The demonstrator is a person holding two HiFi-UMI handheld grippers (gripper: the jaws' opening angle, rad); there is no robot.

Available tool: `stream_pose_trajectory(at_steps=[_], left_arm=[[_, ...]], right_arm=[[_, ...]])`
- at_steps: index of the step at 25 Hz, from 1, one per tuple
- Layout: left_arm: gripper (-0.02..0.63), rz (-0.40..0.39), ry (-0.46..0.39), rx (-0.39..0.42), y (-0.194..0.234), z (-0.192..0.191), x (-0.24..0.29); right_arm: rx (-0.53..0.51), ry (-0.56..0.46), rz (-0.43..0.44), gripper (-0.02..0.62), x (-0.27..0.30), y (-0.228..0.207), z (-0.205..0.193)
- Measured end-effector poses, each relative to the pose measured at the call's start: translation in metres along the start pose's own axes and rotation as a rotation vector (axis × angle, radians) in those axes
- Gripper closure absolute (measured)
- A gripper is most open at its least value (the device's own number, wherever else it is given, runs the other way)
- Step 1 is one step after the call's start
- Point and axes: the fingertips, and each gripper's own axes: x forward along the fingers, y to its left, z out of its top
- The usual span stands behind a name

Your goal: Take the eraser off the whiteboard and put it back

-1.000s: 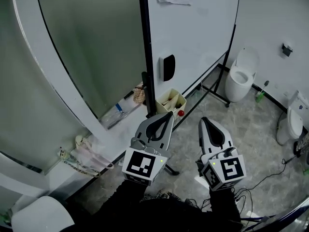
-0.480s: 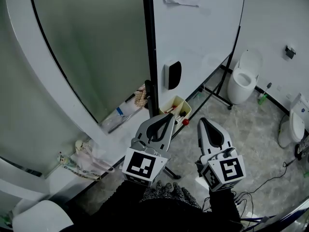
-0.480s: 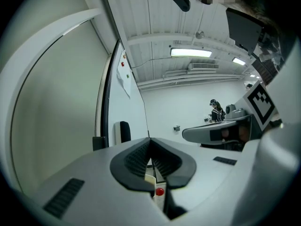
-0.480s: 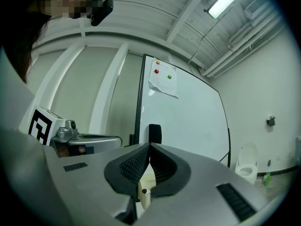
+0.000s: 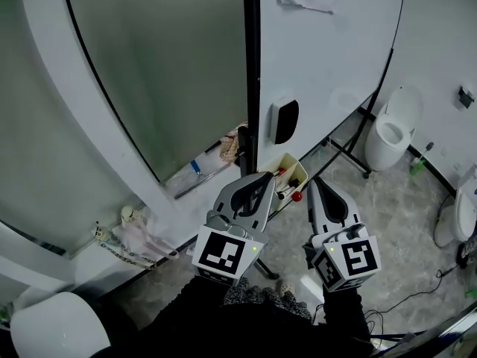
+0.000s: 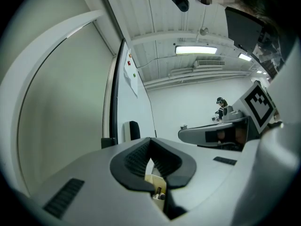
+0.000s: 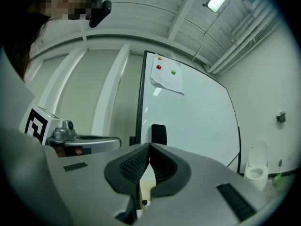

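L gripper (image 5: 261, 179) & R gripper (image 5: 314, 186): fingers pressed together, nothing between them. Black-and-white block eraser (image 5: 285, 120) sits on the white whiteboard (image 5: 328, 58), ahead of both fingertips, untouched.

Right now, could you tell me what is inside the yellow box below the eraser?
A few pens, one red-tipped, lie in the box. Its near corner is covered by the left gripper, so the rest cannot be seen.

Head camera down, claw cameras forward
Shared: black oblong eraser (image 5: 285, 120) on glossy white whiteboard (image 5: 335, 58), ahead of left claw (image 5: 261, 177) and right claw (image 5: 314, 183).
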Motion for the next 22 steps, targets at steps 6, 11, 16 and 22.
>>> stream_pose_trajectory(at_steps=[6,11,16,22], left_arm=[[0.601,0.072,0.007,-0.006,0.010,-0.002,0.011],[0.601,0.128,0.026,0.004,0.017,-0.002,0.021],[0.601,0.215,0.028,-0.007,0.026,-0.005,0.028],[0.601,0.298,0.045,0.000,0.032,-0.011,0.034]], right_arm=[[0.008,0.002,0.077,0.586,0.022,-0.006,0.001],[0.010,0.013,0.139,0.586,0.039,-0.014,-0.004],[0.021,0.016,0.208,0.586,0.056,-0.022,-0.005],[0.014,0.025,0.297,0.586,0.071,-0.025,-0.010]])
